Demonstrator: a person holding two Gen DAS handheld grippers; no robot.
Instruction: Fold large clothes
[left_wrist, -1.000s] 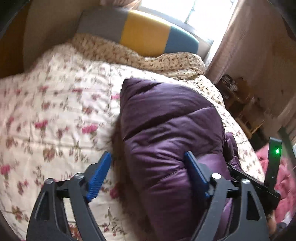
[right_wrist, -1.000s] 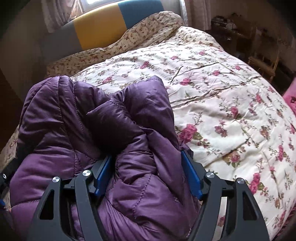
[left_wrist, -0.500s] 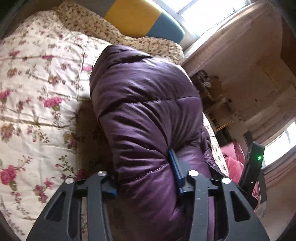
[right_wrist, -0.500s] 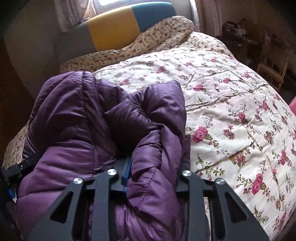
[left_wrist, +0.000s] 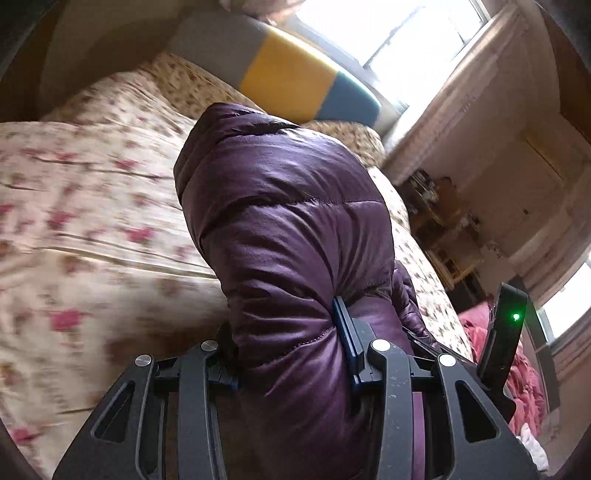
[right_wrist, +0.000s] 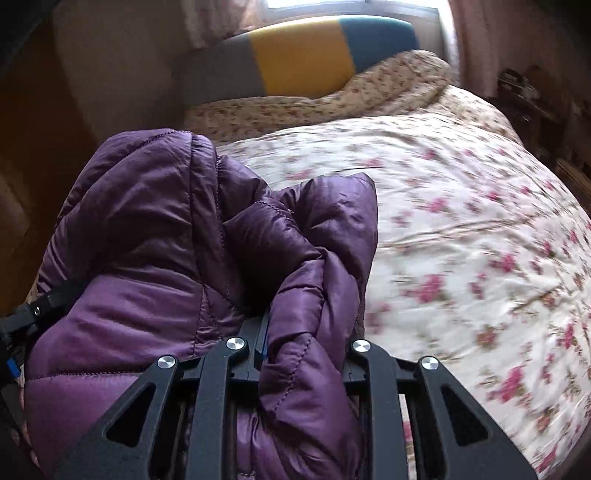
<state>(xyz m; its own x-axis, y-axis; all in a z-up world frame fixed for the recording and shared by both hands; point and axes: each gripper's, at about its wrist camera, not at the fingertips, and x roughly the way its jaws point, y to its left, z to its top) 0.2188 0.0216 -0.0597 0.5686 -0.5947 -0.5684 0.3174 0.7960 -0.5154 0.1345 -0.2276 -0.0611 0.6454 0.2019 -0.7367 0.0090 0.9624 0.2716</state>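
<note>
The purple puffer jacket (left_wrist: 288, 236) is bunched above the floral bed quilt (left_wrist: 81, 229), in front of the striped headboard (left_wrist: 291, 77). The left claw (left_wrist: 291, 343) is clenched on its padding. The right claw (right_wrist: 306, 332) is closing and grips another fold of it.

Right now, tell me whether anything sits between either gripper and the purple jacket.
Nothing visible does. The left gripper already pinches a puffy fold of the purple jacket, and the right gripper is closing on another bunched fold of it. The floral bedspread beside the jacket shows nothing else lying on it.
</note>
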